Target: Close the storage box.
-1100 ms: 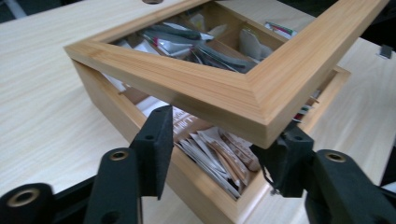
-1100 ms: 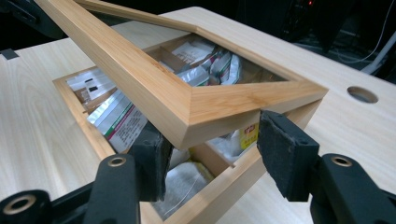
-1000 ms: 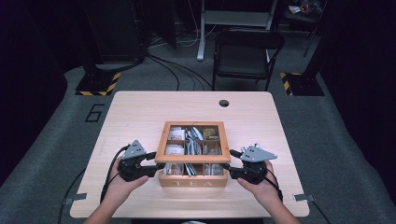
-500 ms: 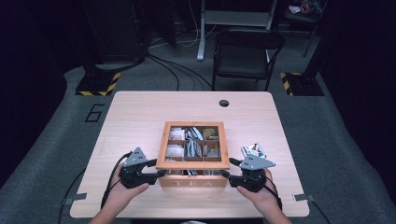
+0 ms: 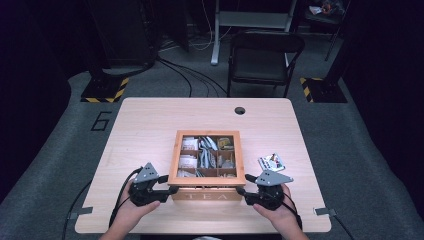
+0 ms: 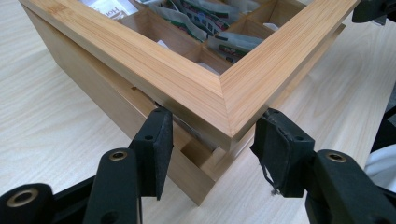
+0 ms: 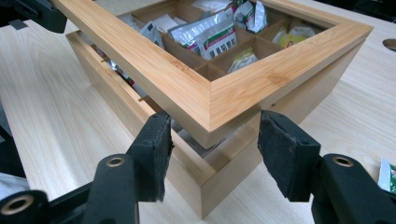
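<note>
As the hands have sunk: both grippers sit lower and closer to the person's edge of the tabletop (image 5: pixel 150 125) than a second ago, and the lid they carry has come down with them
Left gripper (image 5: pixel 170 190): at the front left corner of the tea box (image 5: pixel 206 196), jaws at a middling width, straddling the lid (image 6: pixel 196 88) corner with a pad against each face of it
Right gripper (image 5: pixel 240 191): mirrored at the front right corner, jaws likewise half wide, pads set on the two faces of that lid corner
Lid: a wooden frame with a window, front edge a narrow gap above the base (image 6: pixel 116 116), not yet seated
Box: in the middle of the tabletop, nearer the person's side, front wall lettered TEA
Contents: tea sachets (image 5: pixel 207 155) in the compartments, seen through the frame
Loose sachet (image 5: pixel 270 161): on the tabletop just right of the box, apart from it
Meaning, as a judgement: the lid is being closed and is nearly down; what remains is to ease the last gap shut and let go of both corners evenly
</note>
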